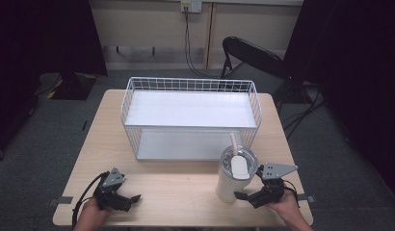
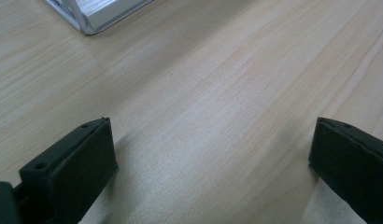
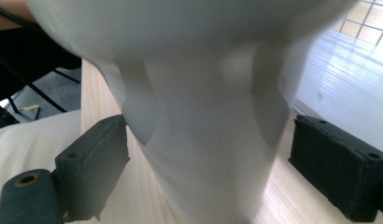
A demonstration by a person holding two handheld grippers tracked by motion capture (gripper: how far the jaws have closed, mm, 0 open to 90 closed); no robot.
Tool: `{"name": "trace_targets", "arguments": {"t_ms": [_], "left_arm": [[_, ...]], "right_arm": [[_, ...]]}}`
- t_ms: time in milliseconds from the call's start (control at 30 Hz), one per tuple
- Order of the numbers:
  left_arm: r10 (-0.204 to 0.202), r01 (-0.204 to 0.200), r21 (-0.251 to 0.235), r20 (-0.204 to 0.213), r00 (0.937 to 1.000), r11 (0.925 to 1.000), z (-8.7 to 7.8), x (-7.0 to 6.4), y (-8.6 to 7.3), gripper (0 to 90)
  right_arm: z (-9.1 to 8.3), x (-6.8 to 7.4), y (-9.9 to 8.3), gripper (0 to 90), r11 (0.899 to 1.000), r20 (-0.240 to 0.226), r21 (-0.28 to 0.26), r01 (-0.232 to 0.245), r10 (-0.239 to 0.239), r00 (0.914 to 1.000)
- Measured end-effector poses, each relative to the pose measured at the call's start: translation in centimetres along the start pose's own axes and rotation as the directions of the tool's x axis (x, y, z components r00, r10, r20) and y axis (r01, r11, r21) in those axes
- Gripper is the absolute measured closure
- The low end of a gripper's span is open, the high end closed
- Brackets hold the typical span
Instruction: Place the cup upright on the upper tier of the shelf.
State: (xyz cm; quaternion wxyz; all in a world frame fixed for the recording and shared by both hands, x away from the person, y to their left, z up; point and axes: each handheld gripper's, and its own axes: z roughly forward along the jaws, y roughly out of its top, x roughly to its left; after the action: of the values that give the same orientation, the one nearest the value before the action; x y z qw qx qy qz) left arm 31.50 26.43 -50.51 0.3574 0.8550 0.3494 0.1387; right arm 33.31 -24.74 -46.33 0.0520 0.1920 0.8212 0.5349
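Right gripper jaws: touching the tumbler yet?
Apart. The right gripper view shows the right gripper open around the white tumbler, with bare table plainly visible between the right-hand jaw and the tumbler's wall.

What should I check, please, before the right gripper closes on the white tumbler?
1. Right gripper open wide enough: ok, a jaw stands on each side of the tumbler.
2. Jaws centred on the body: cannot tell; the right gripper view is blurred, and one jaw looks nearer than the other.
3. Tumbler upright on the table: ok, with its lid and straw on.
4. Wire shelf rack clear of the tumbler: cannot tell, it stands close behind.
5. Left gripper out of the way: ok, open over bare table.
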Motion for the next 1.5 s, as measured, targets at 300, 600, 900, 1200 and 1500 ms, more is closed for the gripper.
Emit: {"name": "trace_targets", "arguments": {"t_ms": [300, 600, 900, 1200, 1500], "left_arm": [[0.001, -0.001, 0.0, 0.0, 1.0, 1.0, 0.0, 0.0, 0.0, 0.0], [0.0, 0.0, 0.0, 0.0, 1.0, 1.0, 0.0, 0.0, 0.0, 0.0], [0.0, 0.0, 0.0, 0.0, 1.0, 1.0, 0.0, 0.0, 0.0, 0.0], [0.0, 0.0, 0.0, 0.0, 1.0, 1.0, 0.0, 0.0, 0.0, 0.0], [0.0, 0.0, 0.0, 0.001, 1.0, 1.0, 0.0, 0.0, 0.0, 0.0]], "right_arm": [[1.0, 0.2, 0.4, 8.7, 0.998, 0.003, -0.058, 0.003, -0.003, 1.0], [1.5, 0.5, 0.0, 8.3, 0.993, 0.02, -0.117, 0.011, -0.009, 0.9998], [2.1, 0.3, -0.1, 7.6, 0.99, 0.005, -0.141, 0.008, -0.008, 1.0], [2.3, 0.6, 0.1, 9.3, 0.987, 0.03, -0.16, 0.029, -0.025, 0.9992], [2.0, 0.9, 0.2, 10.4, 0.984, 0.031, -0.169, 0.053, -0.049, 0.9983]]}}
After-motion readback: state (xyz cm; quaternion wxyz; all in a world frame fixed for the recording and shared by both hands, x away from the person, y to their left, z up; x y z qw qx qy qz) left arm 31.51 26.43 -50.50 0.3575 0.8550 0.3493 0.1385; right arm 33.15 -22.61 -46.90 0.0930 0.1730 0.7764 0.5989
